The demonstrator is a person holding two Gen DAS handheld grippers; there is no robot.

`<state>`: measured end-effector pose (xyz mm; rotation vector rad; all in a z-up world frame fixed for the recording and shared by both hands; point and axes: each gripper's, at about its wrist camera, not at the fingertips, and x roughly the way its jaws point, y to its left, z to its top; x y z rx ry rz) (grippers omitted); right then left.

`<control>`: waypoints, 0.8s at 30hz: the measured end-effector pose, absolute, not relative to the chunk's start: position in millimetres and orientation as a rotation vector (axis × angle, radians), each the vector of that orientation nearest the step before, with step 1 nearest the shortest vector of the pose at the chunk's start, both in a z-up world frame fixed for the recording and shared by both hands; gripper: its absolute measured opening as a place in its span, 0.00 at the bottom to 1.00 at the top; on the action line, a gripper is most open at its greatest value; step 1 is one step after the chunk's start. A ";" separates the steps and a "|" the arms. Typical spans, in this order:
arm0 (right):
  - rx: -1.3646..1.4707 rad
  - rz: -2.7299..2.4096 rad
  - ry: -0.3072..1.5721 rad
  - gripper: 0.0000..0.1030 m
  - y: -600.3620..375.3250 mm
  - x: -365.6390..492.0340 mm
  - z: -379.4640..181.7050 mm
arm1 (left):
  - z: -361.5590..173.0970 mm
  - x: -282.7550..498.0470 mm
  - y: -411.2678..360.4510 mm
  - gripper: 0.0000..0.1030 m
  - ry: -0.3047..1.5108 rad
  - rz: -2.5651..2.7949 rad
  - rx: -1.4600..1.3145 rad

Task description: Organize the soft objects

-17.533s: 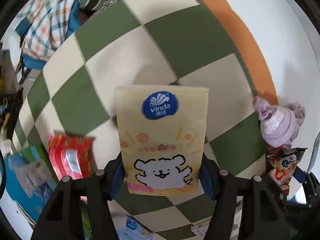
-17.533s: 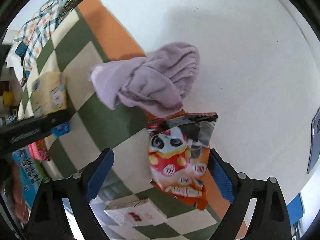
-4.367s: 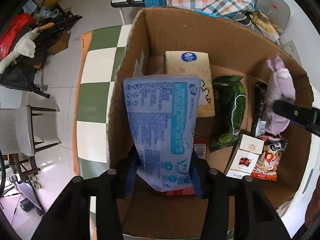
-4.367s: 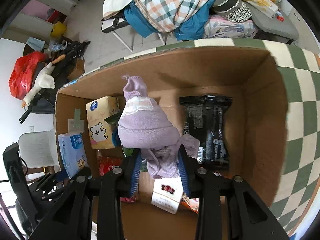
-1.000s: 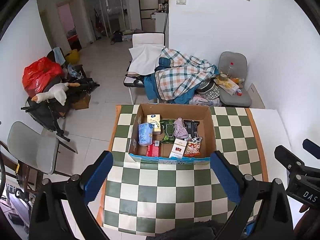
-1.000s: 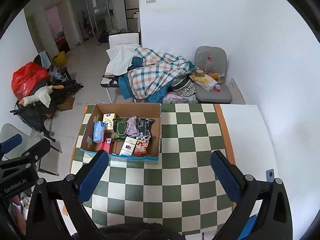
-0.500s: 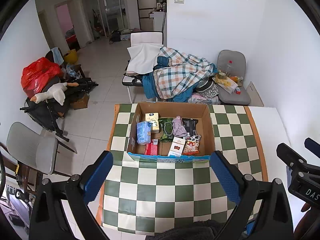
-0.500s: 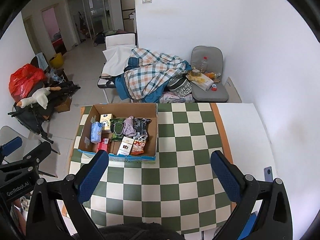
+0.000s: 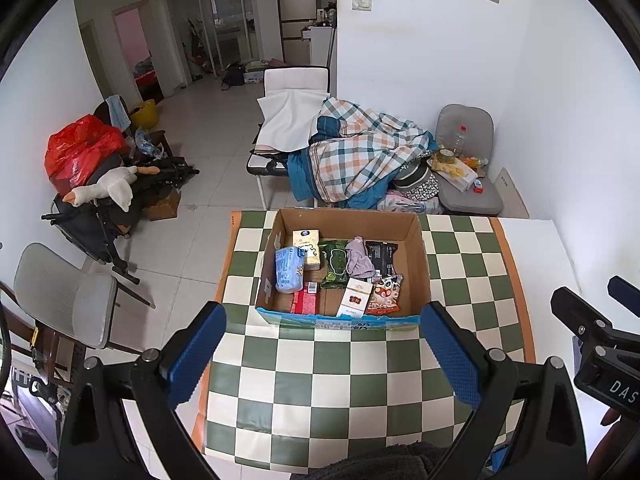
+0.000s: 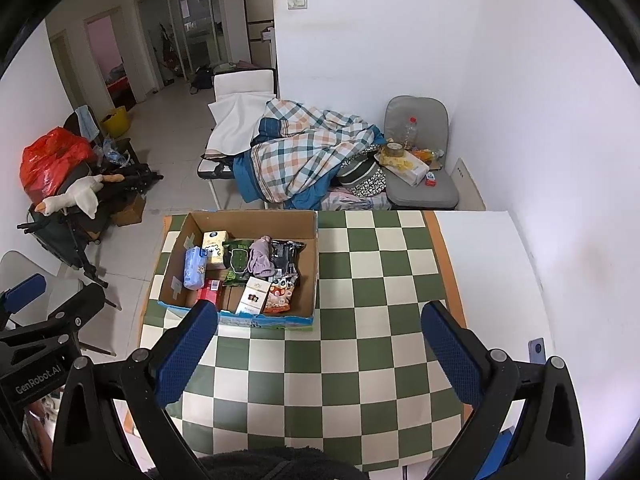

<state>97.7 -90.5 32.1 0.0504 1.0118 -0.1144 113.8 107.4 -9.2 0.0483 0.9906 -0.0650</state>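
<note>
both grippers were held high above the table (image 9: pixel 460 280), looking down. left gripper (image 9: pixel 324 356) had its jaws wide apart with nothing between them; right gripper (image 10: pixel 316 354) the same, jaws spread and bare. the table wore a green-and-cream checked cloth (image 10: pixel 380 280) with an orange border, and a bare white strip ran along its right edge.

the cardboard box (image 9: pixel 420 264) sat on the cloth at the far left corner of the table, flaps open. inside, along the box's left wall, a blue tissue pack (image 9: pixel 288 270) leaned next to a yellow tissue pack (image 9: pixel 307 249) at the far left corner. a green wipes pack (image 9: pixel 334 263) lay mid-box, a purple cloth (image 9: pixel 359 259) bunched just right of it, touching a black snack bag (image 9: pixel 382 257) toward the far right. at the near wall sat a red packet (image 9: pixel 306 300), a white carton (image 9: pixel 354 298) and an orange snack bag (image 9: pixel 385 290), side by side.

beyond the table's far edge a plaid blanket (image 10: pixel 304 152) was heaped on a chair, with a grey chair (image 10: pixel 420 184) in the corner.
</note>
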 end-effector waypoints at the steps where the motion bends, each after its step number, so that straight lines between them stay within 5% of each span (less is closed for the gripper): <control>1: 0.052 -0.114 1.013 1.00 -90.1 97.8 32.6 | -8.9 114.0 106.3 0.97 0.990 -0.064 0.047; 24: 0.050 -0.113 1.006 1.00 -87.5 98.7 33.6 | -8.7 114.7 110.7 0.97 0.988 -0.065 0.050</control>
